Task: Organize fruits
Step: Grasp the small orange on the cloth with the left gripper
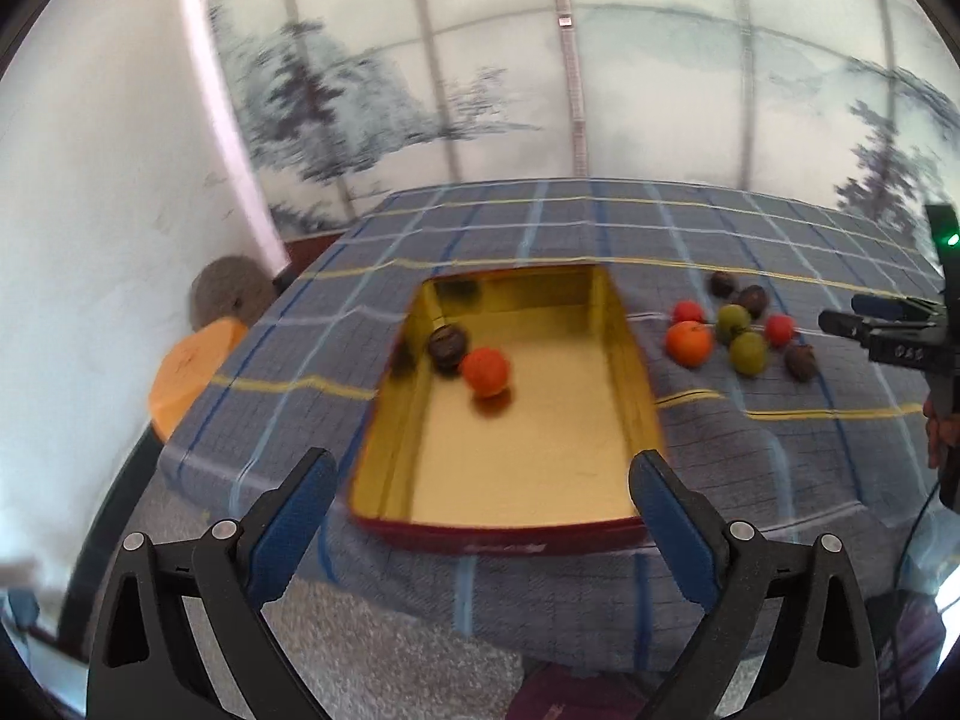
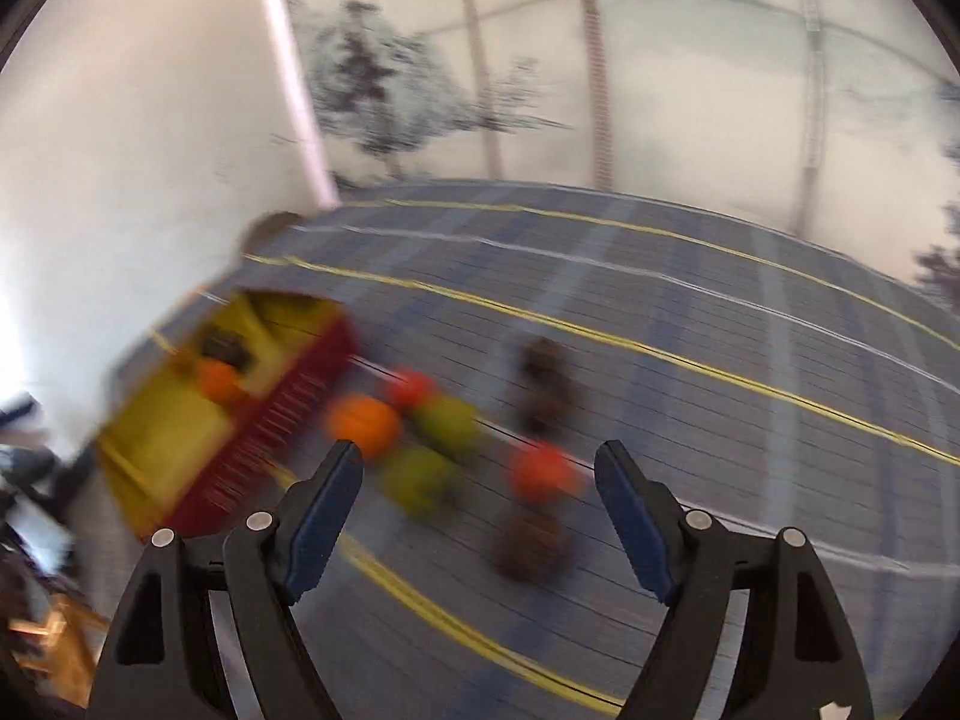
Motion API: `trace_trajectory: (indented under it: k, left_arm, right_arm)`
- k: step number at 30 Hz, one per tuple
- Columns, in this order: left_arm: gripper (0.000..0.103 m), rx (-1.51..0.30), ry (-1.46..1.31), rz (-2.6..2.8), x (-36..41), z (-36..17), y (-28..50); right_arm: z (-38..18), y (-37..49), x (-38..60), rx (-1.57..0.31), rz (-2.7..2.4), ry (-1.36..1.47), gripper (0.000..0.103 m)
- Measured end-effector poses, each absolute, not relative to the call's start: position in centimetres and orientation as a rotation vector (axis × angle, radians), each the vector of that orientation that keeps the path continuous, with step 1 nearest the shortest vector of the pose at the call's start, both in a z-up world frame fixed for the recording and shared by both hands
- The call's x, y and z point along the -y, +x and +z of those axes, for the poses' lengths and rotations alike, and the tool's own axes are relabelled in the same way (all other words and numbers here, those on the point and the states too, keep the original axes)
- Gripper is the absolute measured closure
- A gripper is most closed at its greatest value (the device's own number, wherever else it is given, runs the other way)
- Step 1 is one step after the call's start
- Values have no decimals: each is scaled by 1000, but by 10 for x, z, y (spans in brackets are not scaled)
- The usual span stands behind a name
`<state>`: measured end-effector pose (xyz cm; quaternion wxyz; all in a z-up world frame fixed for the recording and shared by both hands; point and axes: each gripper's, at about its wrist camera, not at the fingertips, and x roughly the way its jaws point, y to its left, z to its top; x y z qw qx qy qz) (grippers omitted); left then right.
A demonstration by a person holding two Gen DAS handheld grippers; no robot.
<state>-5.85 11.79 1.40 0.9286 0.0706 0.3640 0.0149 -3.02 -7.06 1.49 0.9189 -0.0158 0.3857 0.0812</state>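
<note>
A red tin box with a gold inside [image 1: 516, 474] sits on the blue plaid tablecloth and holds an orange fruit [image 1: 486, 371] and a dark brown fruit [image 1: 447, 345]. To its right lies a cluster of loose fruits: an orange one [image 1: 689, 343], red ones [image 1: 779, 329], green ones [image 1: 749, 351] and dark brown ones [image 1: 801, 361]. My left gripper [image 1: 483, 483] is open and empty, just in front of the box. My right gripper [image 2: 480, 474] is open and empty above the blurred cluster, with a red fruit [image 2: 543, 471] and a green fruit [image 2: 423, 480] between its fingers. The box [image 2: 180, 438] is at its left.
An orange round stool [image 1: 192, 366] and a grey one [image 1: 231, 294] stand left of the table by the white wall. The right gripper's body [image 1: 900, 336] shows at the right edge of the left wrist view. Carpet lies below the table's front edge.
</note>
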Motion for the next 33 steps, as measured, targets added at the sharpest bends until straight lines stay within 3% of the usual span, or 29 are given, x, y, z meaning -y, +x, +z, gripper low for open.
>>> trace_trajectory:
  k: [6, 13, 14, 17, 18, 29, 33]
  left_arm:
    - [5, -752, 286, -259, -67, 30, -29]
    - [7, -846, 397, -522, -11, 25, 38]
    - [12, -870, 420, -544, -3, 20, 51]
    - [50, -969, 460, -585, 13, 0, 86]
    - [55, -1002, 469, -597, 16, -7, 94]
    - [55, -1152, 505, -595, 22, -63, 150]
    - [63, -1203, 441, -561, 17, -70, 155]
  right_arm:
    - [-10, -58, 152, -829, 22, 69, 26]
    - [-20, -64, 179, -823, 38, 153, 23]
    - [-20, -64, 178, -823, 41, 152, 22]
    - [-21, -64, 179, -813, 57, 154, 17]
    - [-21, -65, 179, -810, 61, 158, 16]
    - [-23, -66, 184, -818, 87, 208, 14]
    - [-25, -64, 184, -824, 93, 214, 14]
